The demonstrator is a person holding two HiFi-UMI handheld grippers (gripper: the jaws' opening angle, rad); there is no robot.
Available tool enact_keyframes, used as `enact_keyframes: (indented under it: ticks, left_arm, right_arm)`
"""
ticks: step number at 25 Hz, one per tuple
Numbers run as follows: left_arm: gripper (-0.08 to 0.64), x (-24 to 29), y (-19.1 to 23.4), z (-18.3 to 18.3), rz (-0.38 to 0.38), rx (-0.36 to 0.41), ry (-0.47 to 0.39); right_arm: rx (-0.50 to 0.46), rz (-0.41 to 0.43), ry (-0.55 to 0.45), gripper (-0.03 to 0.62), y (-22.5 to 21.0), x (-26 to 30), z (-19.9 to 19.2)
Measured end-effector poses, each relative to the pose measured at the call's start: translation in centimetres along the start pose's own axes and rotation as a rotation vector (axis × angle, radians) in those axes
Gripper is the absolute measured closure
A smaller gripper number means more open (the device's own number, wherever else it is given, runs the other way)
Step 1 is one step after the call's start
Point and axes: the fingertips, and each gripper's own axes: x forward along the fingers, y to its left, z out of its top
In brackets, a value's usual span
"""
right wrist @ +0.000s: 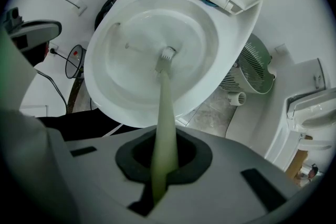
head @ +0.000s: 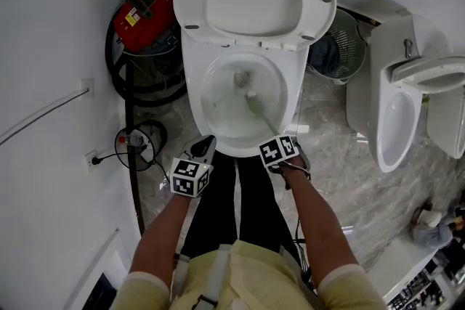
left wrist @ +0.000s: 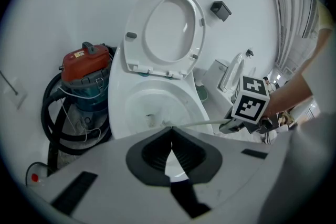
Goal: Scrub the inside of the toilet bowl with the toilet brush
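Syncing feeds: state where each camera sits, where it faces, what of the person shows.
Head view: on the person's head, facing steeply down at the toilet bowl; both forearms, left tongs, right tongs show.
Left gripper view: on the left tongs, shut and empty, facing the bowl and red vacuum; right forearm shows.
Right gripper view: on the right tongs, shut on the toilet brush, looking into the bowl.
Shared: all three show bowl and brush.
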Motion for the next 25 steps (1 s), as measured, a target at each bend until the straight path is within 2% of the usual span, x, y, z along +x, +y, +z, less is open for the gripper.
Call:
enact_keyframes:
  ticks: [5, 12, 18, 25]
  left_arm:
    - [0.548, -0.5, 0.5, -0.6, 0.013, -0.020, -0.004]
    - [0.548, -1.1, 0.5, -1.6, 0.022, -0.044, -0.007]
    - [0.548, -1.4, 0.7, -2.0, 0.028, -0.056, -0.010]
    - [0.548, -1.4, 1.0, -1.6, 0.030, -0.072, -0.029]
  right_arm:
    - [-0.015, 0.053, 0.005, 0.575, 2.5, 0.1, -0.8]
    - [-0.014, 0.179, -0.012, 0.575, 7.1, -0.8, -0.8]
    - [0.051, 0.277, -0.065, 0.575, 9.7, -2.2, 1.3]
    - [0.069, 0.291, -0.104, 0.575, 9.4, -3.0, 4.4]
